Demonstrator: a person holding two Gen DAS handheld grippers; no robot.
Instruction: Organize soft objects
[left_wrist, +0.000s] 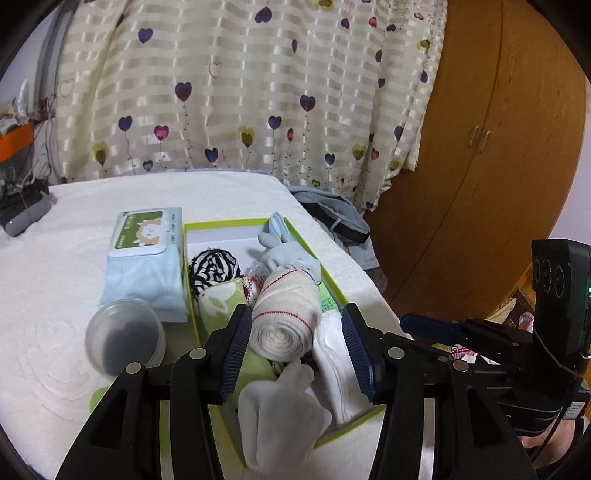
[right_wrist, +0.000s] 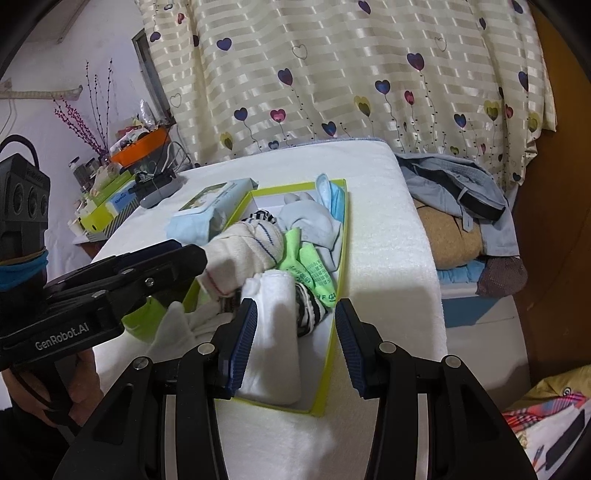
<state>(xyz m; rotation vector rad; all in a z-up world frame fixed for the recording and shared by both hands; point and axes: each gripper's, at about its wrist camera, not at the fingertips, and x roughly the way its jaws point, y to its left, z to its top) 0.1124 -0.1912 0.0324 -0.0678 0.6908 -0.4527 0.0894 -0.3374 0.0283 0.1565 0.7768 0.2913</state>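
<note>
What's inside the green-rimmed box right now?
In the box: a cream rolled sock, a striped roll, a pale blue sock, white socks and a green one. Whatever lies beneath them is covered.

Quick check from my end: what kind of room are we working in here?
Most likely a bedroom at home: a cream curtain printed with hearts hangs behind, a wooden wardrobe with double doors stands to the right, and the green-rimmed box of socks sits on a white towel-covered surface.

Left gripper (left_wrist: 301, 343) over green-rimmed box (left_wrist: 334, 284) on white bed (left_wrist: 55, 295), jaws apart around cream rolled cloth (left_wrist: 286, 317), pads not pressing. Beside box: wipes pack (left_wrist: 146, 254), clear cup (left_wrist: 123, 338). White glove (left_wrist: 280, 410) at near end.
</note>
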